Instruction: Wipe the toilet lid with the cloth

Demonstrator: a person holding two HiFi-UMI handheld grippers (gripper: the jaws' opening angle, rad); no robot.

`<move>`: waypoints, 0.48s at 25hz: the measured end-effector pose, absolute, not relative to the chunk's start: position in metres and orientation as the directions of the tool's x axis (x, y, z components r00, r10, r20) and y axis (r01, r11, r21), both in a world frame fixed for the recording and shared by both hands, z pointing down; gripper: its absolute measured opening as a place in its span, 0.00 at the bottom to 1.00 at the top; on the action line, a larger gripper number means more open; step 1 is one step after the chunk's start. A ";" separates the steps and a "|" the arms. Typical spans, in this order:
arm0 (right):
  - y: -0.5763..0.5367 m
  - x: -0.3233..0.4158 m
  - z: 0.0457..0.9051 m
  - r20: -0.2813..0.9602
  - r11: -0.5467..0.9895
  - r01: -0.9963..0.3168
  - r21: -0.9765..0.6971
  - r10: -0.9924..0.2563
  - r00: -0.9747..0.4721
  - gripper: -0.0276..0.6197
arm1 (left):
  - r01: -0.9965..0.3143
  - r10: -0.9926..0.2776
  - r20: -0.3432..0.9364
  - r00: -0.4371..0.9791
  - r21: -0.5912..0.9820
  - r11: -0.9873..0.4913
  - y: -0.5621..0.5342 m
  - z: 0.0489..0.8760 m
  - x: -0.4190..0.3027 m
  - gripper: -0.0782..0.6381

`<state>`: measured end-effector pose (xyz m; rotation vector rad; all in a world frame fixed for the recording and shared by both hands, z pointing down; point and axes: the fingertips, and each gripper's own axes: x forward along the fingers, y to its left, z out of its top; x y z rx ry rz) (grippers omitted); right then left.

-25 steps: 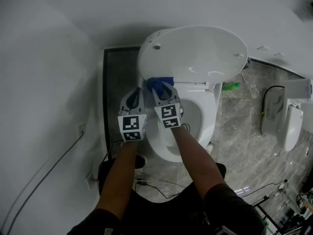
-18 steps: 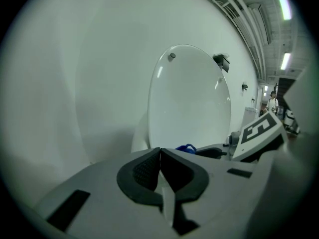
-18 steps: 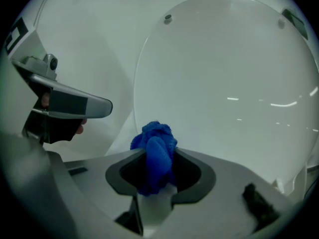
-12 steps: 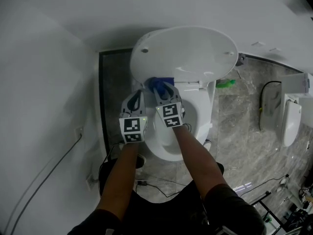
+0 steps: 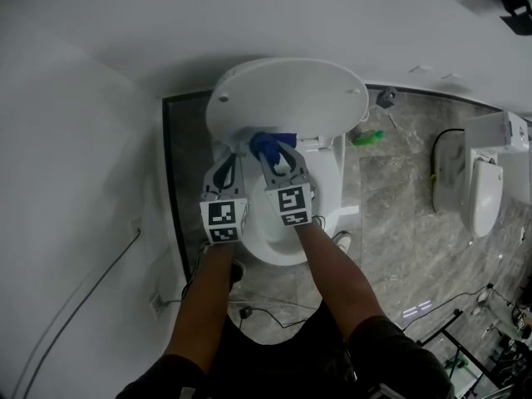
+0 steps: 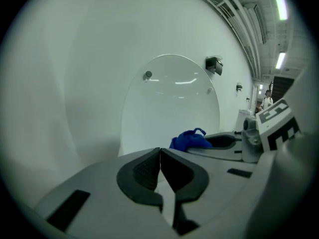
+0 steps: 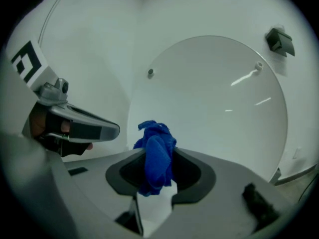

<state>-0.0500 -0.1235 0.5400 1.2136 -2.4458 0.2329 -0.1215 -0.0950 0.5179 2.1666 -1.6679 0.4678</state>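
The white toilet lid (image 5: 287, 94) stands raised, its inner face toward me; it also fills the left gripper view (image 6: 172, 103) and the right gripper view (image 7: 214, 98). A bunched blue cloth (image 5: 270, 144) (image 7: 155, 156) is pinched in my right gripper (image 5: 273, 152) (image 7: 158, 171), which is shut on it close in front of the lid's lower left part. My left gripper (image 5: 229, 166) (image 6: 160, 168) sits just left of it, jaws shut together with nothing between them. The cloth (image 6: 191, 139) shows ahead of the left jaws.
The toilet bowl and seat (image 5: 320, 194) lie below both grippers. A white wall (image 5: 75, 181) stands close on the left. A green object (image 5: 367, 137) lies on the marble floor right of the toilet, a second white fixture (image 5: 482, 189) stands at far right, and cables (image 5: 266, 318) run by my feet.
Both grippers have risen a little along the lid with the cloth still held in the right one. The head view has shifted, so the toilet sits further left in the picture.
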 end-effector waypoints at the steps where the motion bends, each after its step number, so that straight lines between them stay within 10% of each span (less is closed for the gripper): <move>1: -0.124 -0.047 0.532 0.411 0.605 -0.796 0.028 -0.733 -0.542 0.24 | -0.968 -0.847 0.469 0.250 0.084 -0.239 -0.095 0.513 -0.119 0.13; 12: -0.119 -0.036 0.469 0.325 0.589 -0.807 0.043 -0.772 -0.547 0.24 | -0.966 -0.859 0.443 0.256 0.072 -0.250 -0.090 0.475 -0.107 0.13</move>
